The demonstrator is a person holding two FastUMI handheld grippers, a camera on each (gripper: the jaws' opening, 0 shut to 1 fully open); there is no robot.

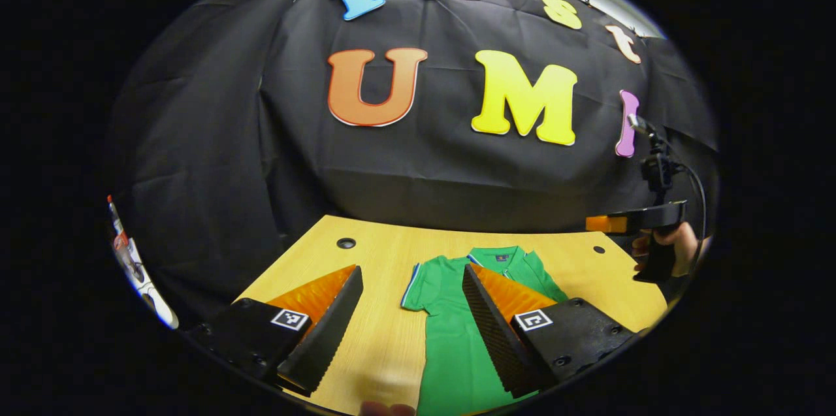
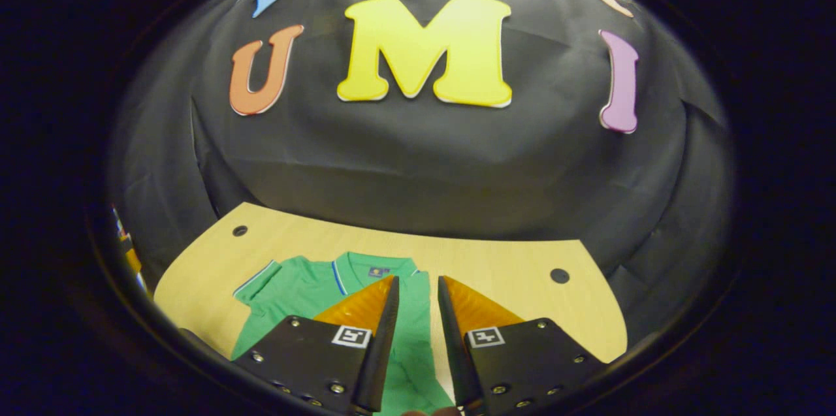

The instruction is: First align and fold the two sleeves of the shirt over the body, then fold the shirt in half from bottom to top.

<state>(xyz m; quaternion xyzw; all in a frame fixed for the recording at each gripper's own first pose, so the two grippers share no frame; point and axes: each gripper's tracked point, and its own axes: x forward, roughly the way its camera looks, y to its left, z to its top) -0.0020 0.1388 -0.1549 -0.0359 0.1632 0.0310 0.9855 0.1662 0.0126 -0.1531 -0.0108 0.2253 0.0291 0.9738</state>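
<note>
Sleeve folding looks not yet begun, judging by how the green short-sleeved polo shirt [image 1: 450, 331] lies flat on the pale wooden surface [image 1: 385, 253], collar toward the booth wall.

In the left gripper view, the left gripper [image 1: 411, 331] hangs above the near edge of the surface with its fingers spread wide and nothing between them; bare wood and the shirt's one sleeve edge show in the gap. The shirt's other shoulder is hidden behind one finger. Off at the far side, a hand [image 1: 679, 246] holds the right gripper [image 1: 604, 224] level above the surface, well apart from the shirt.

In the right gripper view, the right gripper [image 2: 417, 344] has its fingers drawn close with a narrow slit between, holding nothing. This view shows the spread sleeve with its striped cuff [image 2: 258, 279] and the collar more plainly.

The next move likely calls for lowering each gripper to a sleeve and pinching the cuff.
</note>
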